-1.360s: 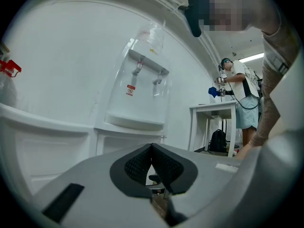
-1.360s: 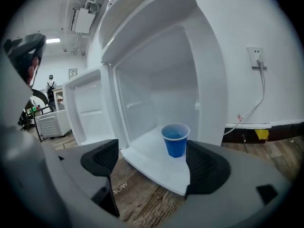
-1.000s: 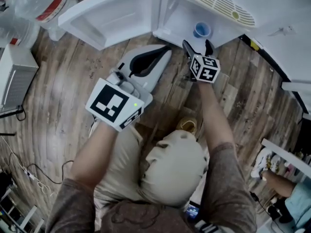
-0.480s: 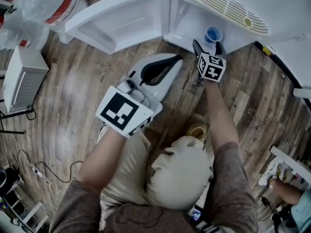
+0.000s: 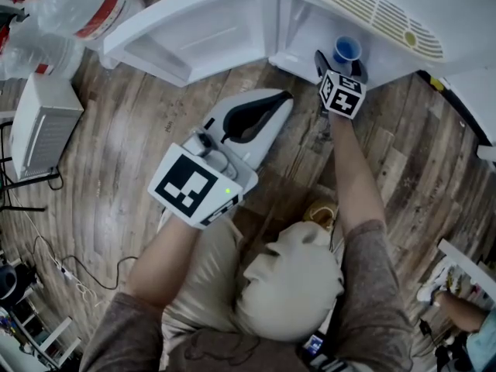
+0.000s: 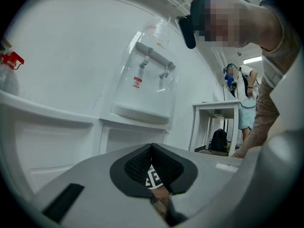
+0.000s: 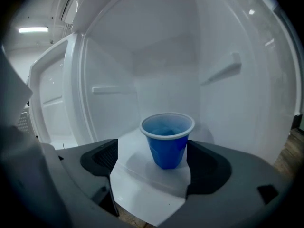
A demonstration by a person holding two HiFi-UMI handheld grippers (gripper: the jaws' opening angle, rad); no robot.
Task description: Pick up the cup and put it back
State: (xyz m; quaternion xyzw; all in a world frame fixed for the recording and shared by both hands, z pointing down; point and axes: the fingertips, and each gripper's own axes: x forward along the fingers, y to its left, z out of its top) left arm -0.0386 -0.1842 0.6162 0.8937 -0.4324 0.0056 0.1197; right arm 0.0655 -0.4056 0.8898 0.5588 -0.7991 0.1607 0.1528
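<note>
A blue plastic cup (image 7: 166,138) stands upright on the white floor of an open cabinet compartment (image 7: 156,80). It also shows at the top of the head view as the blue cup (image 5: 346,49). My right gripper (image 7: 152,171) is open. Its two dark pads sit on either side of the cup's base, the right pad closest to it, and I see no grip. In the head view the right gripper (image 5: 339,63) reaches into the compartment. My left gripper (image 5: 284,98) hangs over the wooden floor, tips together, holding nothing. The left gripper (image 6: 152,147) points at the white cabinet front.
The cabinet's open door (image 5: 186,29) lies to the left of the compartment. Large water bottles (image 5: 70,14) and a white box (image 5: 43,122) stand at the far left. A water dispenser (image 6: 148,87), a white table (image 6: 213,109) and a standing person (image 6: 244,99) appear beyond.
My right gripper has pushed forward into the compartment until its jaws flank the cup. The left gripper has stayed roughly in place, shut.
</note>
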